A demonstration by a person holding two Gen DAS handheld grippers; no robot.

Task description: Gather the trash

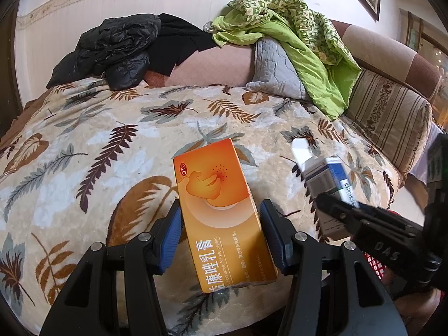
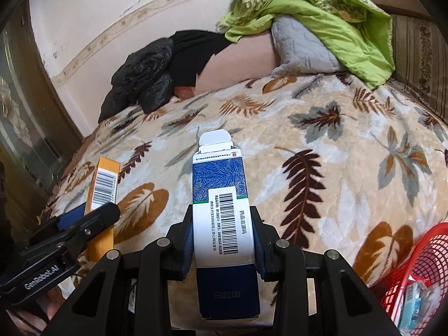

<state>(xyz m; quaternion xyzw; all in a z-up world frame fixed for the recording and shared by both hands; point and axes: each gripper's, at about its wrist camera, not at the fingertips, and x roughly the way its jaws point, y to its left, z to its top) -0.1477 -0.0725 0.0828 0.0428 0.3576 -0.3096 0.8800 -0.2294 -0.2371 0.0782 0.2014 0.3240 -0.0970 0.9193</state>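
An orange cream box (image 1: 221, 210) is held lengthwise between the blue pads of my left gripper (image 1: 219, 221), which is shut on it above the leaf-patterned blanket (image 1: 112, 145). My right gripper (image 2: 223, 232) is shut on a blue and white medicine box (image 2: 221, 196) whose top flap stands open. The left wrist view has that box (image 1: 327, 173) and the right gripper (image 1: 344, 212) at the right. In the right wrist view the orange box (image 2: 103, 179) and the left gripper (image 2: 84, 218) are at the left. A red mesh basket (image 2: 420, 260) sits at the lower right.
The basket holds a pale wrapper or small box (image 2: 414, 305). At the back of the blanket lie a black jacket (image 1: 112, 53), a green quilt (image 1: 294, 36) over a grey pillow (image 1: 277, 70) and a striped cushion (image 1: 389, 117). A wall rises behind them.
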